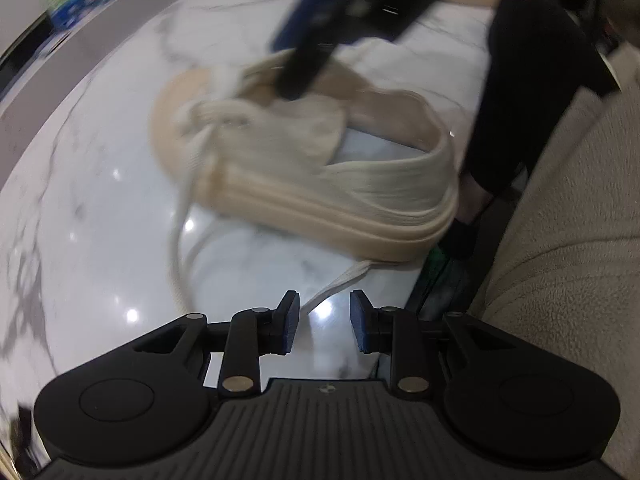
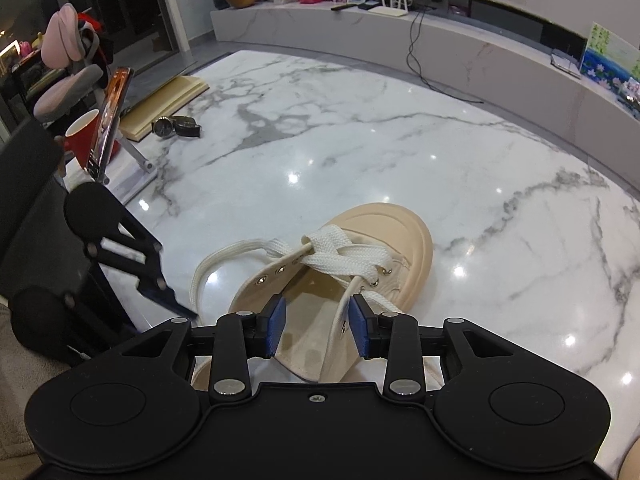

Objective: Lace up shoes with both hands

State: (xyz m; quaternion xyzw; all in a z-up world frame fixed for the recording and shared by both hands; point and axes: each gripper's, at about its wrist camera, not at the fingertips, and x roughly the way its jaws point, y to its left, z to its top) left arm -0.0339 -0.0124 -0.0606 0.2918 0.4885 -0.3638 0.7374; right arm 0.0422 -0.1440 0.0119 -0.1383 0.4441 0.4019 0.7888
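Note:
A beige canvas shoe (image 2: pixel 352 264) with a rubber toe cap lies on the white marble table (image 2: pixel 360 140), partly laced with a white flat lace (image 2: pixel 340 256). My right gripper (image 2: pixel 316 326) is open over the shoe's tongue, its right pad (image 2: pixel 358 330) next to the eyelet flap. In the left wrist view the shoe (image 1: pixel 320 172) is blurred and seen from its side. My left gripper (image 1: pixel 324 320) is open, low over the table, with a loose lace end (image 1: pixel 340 284) lying just ahead of its fingers. The right gripper (image 1: pixel 312 40) shows above the shoe there.
A phone on a stand (image 2: pixel 110 120), a red mug (image 2: pixel 82 136), a wristwatch (image 2: pixel 176 126) and a book (image 2: pixel 164 100) sit at the table's far left. A low marble shelf (image 2: pixel 440 36) with small items runs behind. A beige cushion (image 1: pixel 568 240) lies beside the table edge.

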